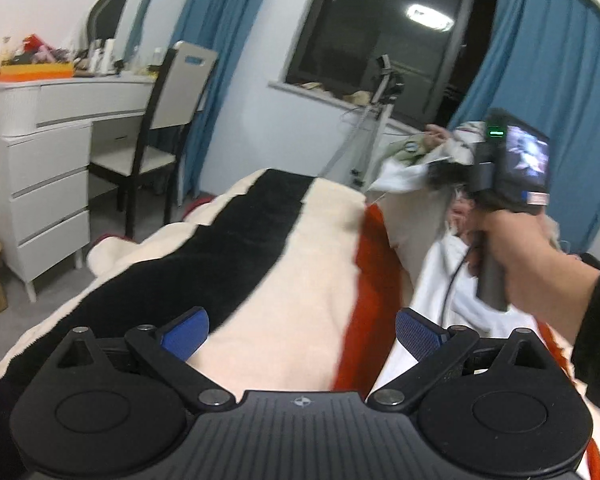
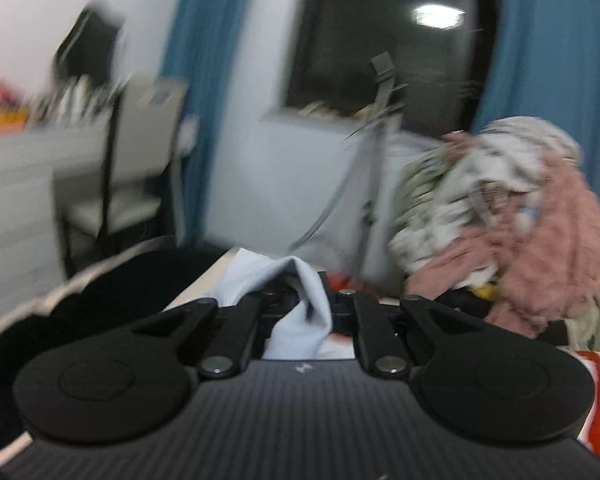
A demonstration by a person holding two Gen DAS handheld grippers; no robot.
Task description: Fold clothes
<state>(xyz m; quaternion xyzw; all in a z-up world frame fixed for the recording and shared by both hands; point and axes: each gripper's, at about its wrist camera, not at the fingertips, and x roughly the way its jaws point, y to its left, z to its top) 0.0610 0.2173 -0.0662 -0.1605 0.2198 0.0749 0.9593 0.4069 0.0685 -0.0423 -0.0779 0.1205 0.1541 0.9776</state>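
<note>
Clearly the right gripper (image 2: 300, 300) has its jaws drawn together on a fold of pale white cloth (image 2: 300, 312), pinched up above the striped blanket (image 1: 300, 264) on the bed. Meanwhile the left gripper (image 1: 300, 330) stands wide apart over that blanket, its blue pads (image 1: 186, 334) holding nothing. Beyond the right gripper lies a heap of clothes (image 2: 512, 216), near the curtain (image 2: 560, 60).

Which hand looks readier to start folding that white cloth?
Right. The right gripper is already shut on the white cloth; the left gripper hangs open over the striped blanket, holding nothing.
</note>
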